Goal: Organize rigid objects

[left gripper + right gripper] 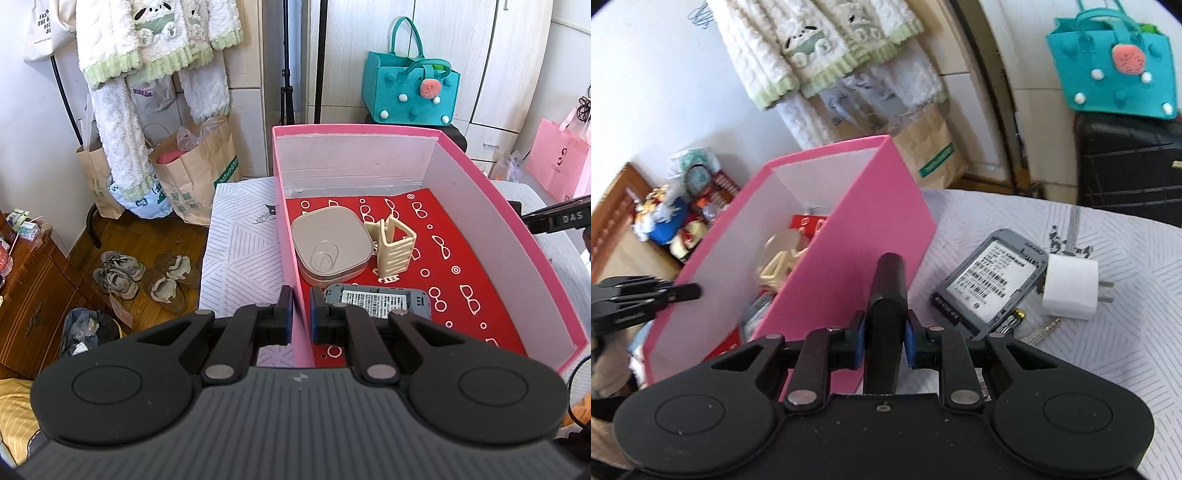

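Observation:
In the left wrist view, the left gripper (301, 317) is shut on the left wall of a pink box (369, 129) with white inner walls and a red patterned floor. Inside lie a beige rounded case (332, 243), a cream slatted holder (393, 247) and a grey device with a label (380, 304). In the right wrist view, the right gripper (885, 332) is shut on a black bar (890, 280), held just outside the pink box (868, 229). On the cloth to its right lie another grey labelled device (990, 284), a white charger plug (1071, 291) and a small battery (1015, 319).
A striped white cloth (1108, 369) covers the table. A teal felt bag (410, 88) stands behind the box on a black case (1126, 166). Paper bags (192, 173) and shoes (118, 273) are on the floor at left. A wooden cabinet (29, 280) stands at far left.

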A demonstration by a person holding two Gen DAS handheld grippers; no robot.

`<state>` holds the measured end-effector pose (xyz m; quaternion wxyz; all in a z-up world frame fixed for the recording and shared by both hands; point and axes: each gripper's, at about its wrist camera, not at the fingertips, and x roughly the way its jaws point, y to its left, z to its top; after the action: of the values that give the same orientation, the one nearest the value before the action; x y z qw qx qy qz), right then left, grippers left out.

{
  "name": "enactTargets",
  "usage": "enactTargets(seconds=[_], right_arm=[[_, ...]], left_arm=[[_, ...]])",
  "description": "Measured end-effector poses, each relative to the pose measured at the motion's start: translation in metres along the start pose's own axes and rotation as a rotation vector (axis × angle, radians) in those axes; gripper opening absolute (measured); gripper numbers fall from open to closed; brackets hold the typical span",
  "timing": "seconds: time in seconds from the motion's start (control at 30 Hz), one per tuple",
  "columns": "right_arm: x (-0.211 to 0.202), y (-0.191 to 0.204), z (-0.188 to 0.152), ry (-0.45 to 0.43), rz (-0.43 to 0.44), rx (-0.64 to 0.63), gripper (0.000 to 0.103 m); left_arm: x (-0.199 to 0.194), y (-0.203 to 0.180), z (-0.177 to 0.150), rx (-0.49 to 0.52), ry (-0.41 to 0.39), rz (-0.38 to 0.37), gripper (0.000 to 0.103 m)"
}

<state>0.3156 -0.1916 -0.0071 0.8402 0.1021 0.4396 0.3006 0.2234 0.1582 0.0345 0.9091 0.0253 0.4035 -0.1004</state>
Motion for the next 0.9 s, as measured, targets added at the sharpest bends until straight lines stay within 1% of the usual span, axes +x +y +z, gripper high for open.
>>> enactTargets(seconds=[0.1, 0.23, 0.37, 0.47, 0.57, 0.7, 0.8, 0.83, 0.9], right_arm=[[-0.015, 0.015, 0.002, -0.05, -0.054, -0.065, 0.023], [-0.04, 0.035, 0.008, -0.108, -0.095, -0.139, 0.023], [-0.068, 0.064, 0.019, -0.175, -0.137, -0.247, 0.023], [-0.083, 0.085, 0.031, -0.214, -0.142, -0.331, 0.023], [-0.087, 0.106, 0.042, -0.23, -0.124, -0.411, 0.023], [-0.072, 0.13, 0.049, -0.199, -0.073, -0.489, 0.023], [-0.041, 0.141, 0.051, -0.136, -0.047, -0.541, 0.023], [-0.029, 0.143, 0.051, -0.111, -0.046, -0.553, 0.023], [-0.003, 0.147, 0.05, -0.065, -0.079, -0.591, 0.023]], left_arm=[[-0.003, -0.002, 0.0, 0.018, -0.001, 0.0, 0.008], [-0.005, -0.003, 0.0, 0.036, -0.003, -0.003, 0.008], [-0.006, -0.005, 0.0, 0.039, 0.002, -0.002, 0.008], [-0.006, -0.004, 0.0, 0.043, 0.006, -0.001, 0.008], [-0.006, -0.003, 0.0, 0.041, 0.008, -0.003, 0.008], [-0.006, -0.003, 0.0, 0.034, 0.004, 0.0, 0.008], [-0.007, -0.003, -0.001, 0.028, 0.004, 0.001, 0.008], [-0.007, -0.003, -0.001, 0.026, 0.005, 0.0, 0.008], [-0.007, -0.003, -0.001, 0.027, 0.005, 0.001, 0.008]])
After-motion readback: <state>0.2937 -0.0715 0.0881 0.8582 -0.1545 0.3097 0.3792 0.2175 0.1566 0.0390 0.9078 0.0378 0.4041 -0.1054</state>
